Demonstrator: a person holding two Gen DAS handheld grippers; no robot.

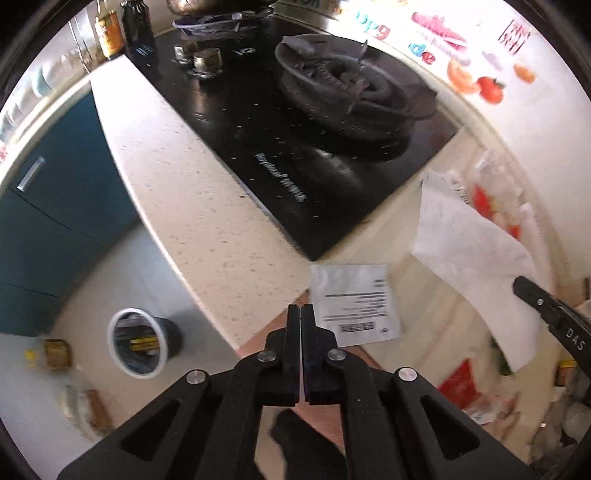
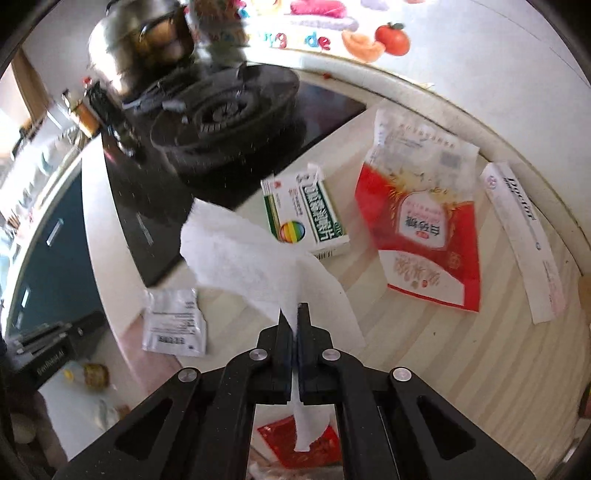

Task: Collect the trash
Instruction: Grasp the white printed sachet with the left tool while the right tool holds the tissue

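My right gripper (image 2: 295, 314) is shut on a white paper towel (image 2: 251, 258) and holds it above the counter; the towel also shows in the left wrist view (image 1: 476, 254), with the right gripper's finger (image 1: 543, 302) beside it. My left gripper (image 1: 301, 314) is shut and empty, just above the near edge of a silver sachet (image 1: 356, 299) that lies flat on the counter (image 1: 177, 192), also in the right wrist view (image 2: 173, 321). A bin (image 1: 138, 343) with a white rim stands on the floor below the counter edge.
On the counter lie a green-and-white box (image 2: 306, 214), a red-and-white bag (image 2: 421, 221), a long white box (image 2: 524, 240) and a red wrapper (image 2: 295, 443). A black hob (image 1: 295, 140) with a burner (image 1: 343, 81) lies behind. Bottles (image 1: 107, 29) stand far left. Blue cabinets (image 1: 55, 206).
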